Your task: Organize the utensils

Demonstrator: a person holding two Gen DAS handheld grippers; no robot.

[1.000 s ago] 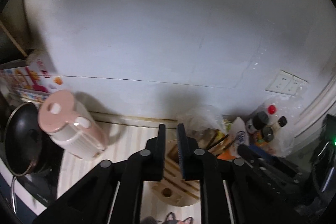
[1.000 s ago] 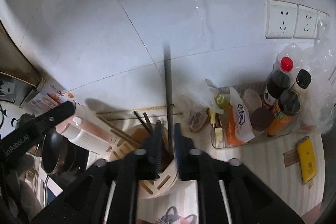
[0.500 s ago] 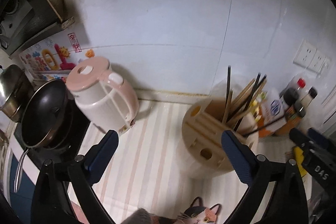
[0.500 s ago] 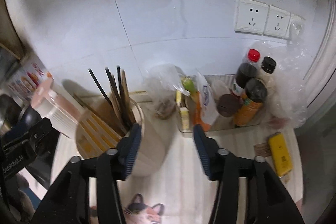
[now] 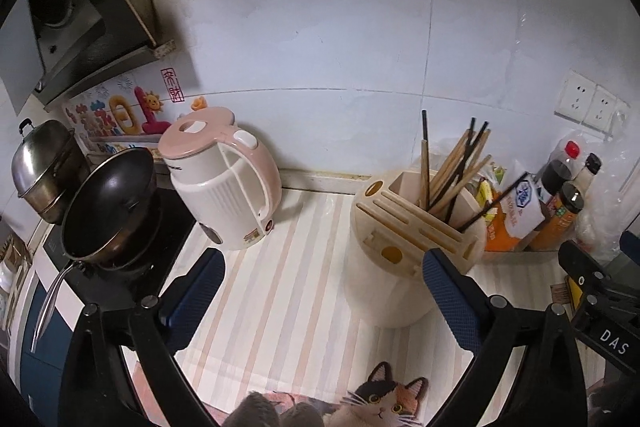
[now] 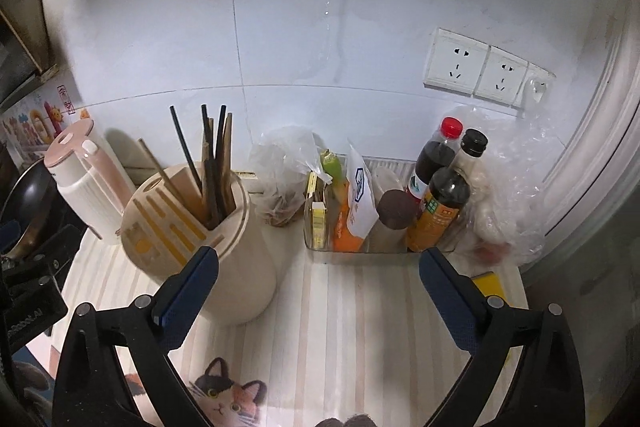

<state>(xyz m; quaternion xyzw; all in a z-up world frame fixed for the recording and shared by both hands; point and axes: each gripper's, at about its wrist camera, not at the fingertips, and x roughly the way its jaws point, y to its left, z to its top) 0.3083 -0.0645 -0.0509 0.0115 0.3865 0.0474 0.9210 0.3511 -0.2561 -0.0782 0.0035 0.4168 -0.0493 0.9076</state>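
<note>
A white tiled wall backs a striped surface [image 5: 288, 291] in a small kitchen, with two wall sockets [image 6: 476, 71] at the right. The cream utensil holder [image 5: 404, 267] stands on the surface between a pink-and-white kettle [image 5: 228, 183] and a clear tray [image 6: 360, 251] of condiments. The chopsticks [image 5: 456, 167] stand in the holder's open compartment, fanned out; they overlap so much that an exact count is not possible, perhaps nine or ten, some dark and some wooden. Three dark-capped or red-capped bottles [image 6: 440, 203] stand in the tray, partly behind packets, and a crumpled plastic bag [image 6: 284, 179] beside it hides whatever is inside. One black pan [image 5: 108, 207] and one steel pot [image 5: 44, 171] sit at the left, the pan's handle cut off near the frame edge. A yellow object [image 6: 488, 283] is mostly hidden behind the right tool's finger. A cat picture [image 6: 224, 399] is cut by the bottom edge.

The left tool [image 5: 322, 287] has its jaws wide apart with nothing between them, above the bare surface in front of the holder. The right tool [image 6: 316, 287] has its jaws opening, nothing between them, with its left finger overlapping the holder's side in the view
</note>
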